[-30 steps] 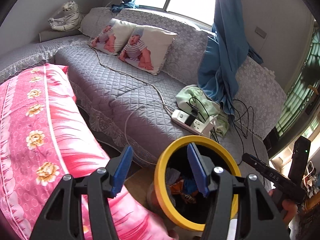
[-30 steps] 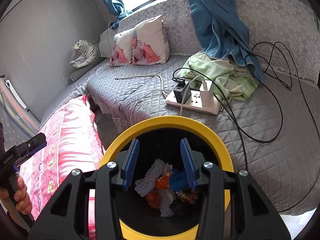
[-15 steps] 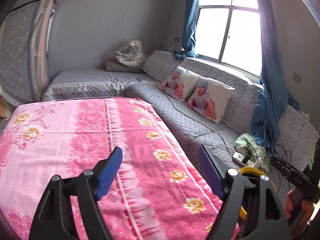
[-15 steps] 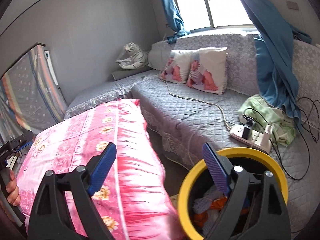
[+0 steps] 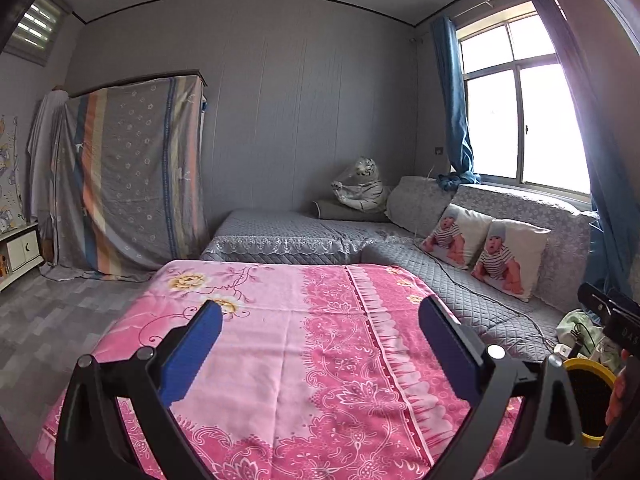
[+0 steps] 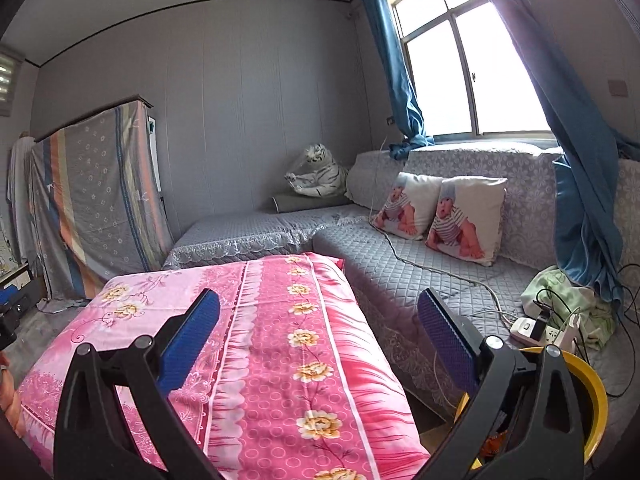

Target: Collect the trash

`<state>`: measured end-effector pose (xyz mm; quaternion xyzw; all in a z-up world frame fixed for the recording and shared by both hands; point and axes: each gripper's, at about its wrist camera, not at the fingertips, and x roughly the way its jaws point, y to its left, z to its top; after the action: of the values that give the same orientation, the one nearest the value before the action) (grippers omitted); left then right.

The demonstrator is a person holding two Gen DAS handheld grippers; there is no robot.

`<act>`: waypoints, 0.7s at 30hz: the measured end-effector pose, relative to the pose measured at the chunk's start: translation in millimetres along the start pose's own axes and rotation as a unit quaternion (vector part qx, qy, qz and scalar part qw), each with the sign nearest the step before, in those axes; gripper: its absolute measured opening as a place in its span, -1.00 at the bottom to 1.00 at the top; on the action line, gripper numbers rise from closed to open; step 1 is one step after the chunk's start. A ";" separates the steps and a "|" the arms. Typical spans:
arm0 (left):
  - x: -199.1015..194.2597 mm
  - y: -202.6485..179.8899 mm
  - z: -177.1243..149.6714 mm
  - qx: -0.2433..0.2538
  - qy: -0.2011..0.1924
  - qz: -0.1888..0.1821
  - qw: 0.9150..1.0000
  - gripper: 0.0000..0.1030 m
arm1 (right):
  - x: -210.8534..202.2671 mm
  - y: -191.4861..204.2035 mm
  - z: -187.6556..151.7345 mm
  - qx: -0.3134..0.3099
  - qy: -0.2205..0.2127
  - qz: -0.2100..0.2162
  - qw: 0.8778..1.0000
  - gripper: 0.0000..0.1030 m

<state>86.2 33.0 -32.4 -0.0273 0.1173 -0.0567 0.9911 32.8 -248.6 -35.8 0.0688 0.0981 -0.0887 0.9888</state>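
My left gripper (image 5: 320,328) has its jaws spread wide with nothing between them, the blue pads (image 5: 192,356) hanging above the pink floral cloth (image 5: 304,344) that covers the desk. Far left in this view a striped sheet (image 5: 128,184) drapes over a tall piece of furniture against the wall. Past the cloth lies the grey quilted sofa (image 5: 280,236), with a plush white tiger (image 5: 360,186) in its corner and two baby-print cushions (image 5: 484,252) further right. At the far right edge I see the yellow-rimmed trash bin (image 5: 588,396), partly hidden behind my own finger and beside the other hand's tool.

My right gripper (image 6: 318,326) is likewise wide open and empty, its jaws touching nothing. Beneath its left finger (image 6: 188,336) spreads the same pink floral cloth (image 6: 280,344). To the right, the grey quilted sofa (image 6: 400,264) carries a white power strip (image 6: 540,330) with cables and a crumpled green cloth (image 6: 568,296). The yellow-rimmed trash bin (image 6: 592,400) stands at lower right behind the right finger, between the desk and the sofa; a bit of orange trash (image 6: 492,446) shows inside it.
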 end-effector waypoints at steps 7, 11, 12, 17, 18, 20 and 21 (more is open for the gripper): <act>-31.8 0.5 -11.7 -0.018 -0.004 0.011 1.000 0.84 | -31.3 32.6 -12.2 -0.008 -0.022 0.018 1.000 0.84; -41.8 -5.6 -21.3 -0.018 0.006 0.016 1.000 0.84 | -46.0 38.1 -21.7 -0.007 -0.029 0.004 1.000 0.84; -44.3 -5.6 -24.3 -0.023 0.008 0.015 1.000 0.84 | -48.0 38.2 -23.5 -0.004 -0.027 0.002 1.000 0.84; -49.7 -10.2 -29.3 -0.022 0.013 0.017 1.000 0.84 | -53.4 36.3 -29.0 0.005 -0.024 -0.001 1.000 0.84; -50.3 -10.8 -28.9 -0.021 0.012 0.018 1.000 0.84 | -53.7 35.4 -29.0 0.006 -0.024 -0.002 1.000 0.84; -52.1 -13.0 -28.1 -0.018 0.009 0.021 1.000 0.84 | -52.8 33.7 -30.1 0.010 -0.023 -0.009 1.000 0.84; -52.3 -13.5 -28.3 -0.017 0.007 0.022 1.000 0.84 | -52.3 32.7 -30.1 0.012 -0.022 -0.009 1.000 0.84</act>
<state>27.6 24.6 -47.0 -0.0415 0.1261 -0.0326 0.9906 -16.9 -203.6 -50.3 0.0778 0.0761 -0.0998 0.9890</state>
